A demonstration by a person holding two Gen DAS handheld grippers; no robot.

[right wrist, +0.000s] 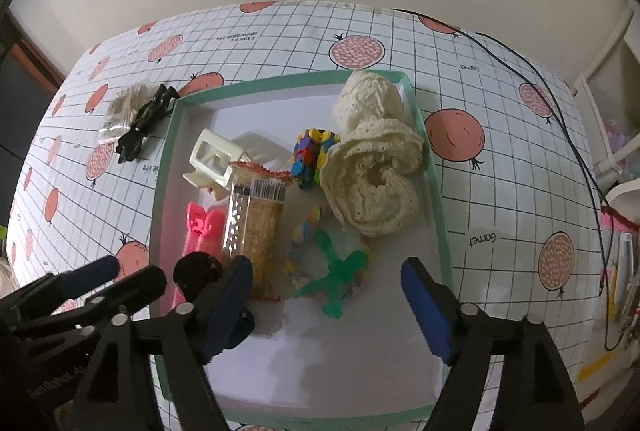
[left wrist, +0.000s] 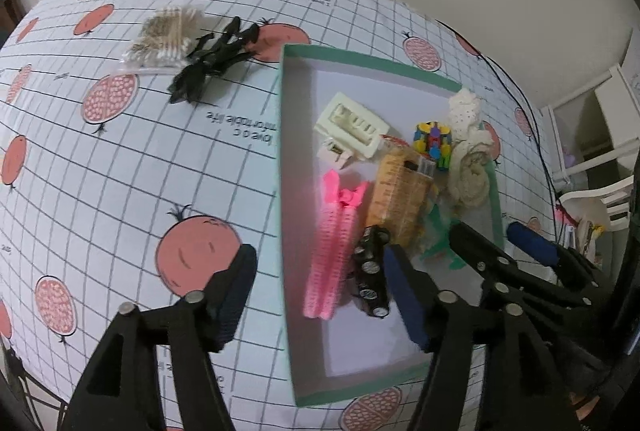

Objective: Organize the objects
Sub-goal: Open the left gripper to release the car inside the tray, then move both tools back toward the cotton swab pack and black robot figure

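Where clutter lies, green-rimmed box (right wrist: pixel 436 191), cream lace (right wrist: pixel 372 167), pink comb (left wrist: pixel 336 247).

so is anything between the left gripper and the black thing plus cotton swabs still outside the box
Nothing visible: only bare tablecloth lies between the open left gripper and the black item and cotton swab bag, both left of the box.

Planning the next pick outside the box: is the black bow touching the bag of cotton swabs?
Touching. In the left wrist view the black bow overlaps the edge of the bag of cotton swabs, with no tablecloth visible between them.
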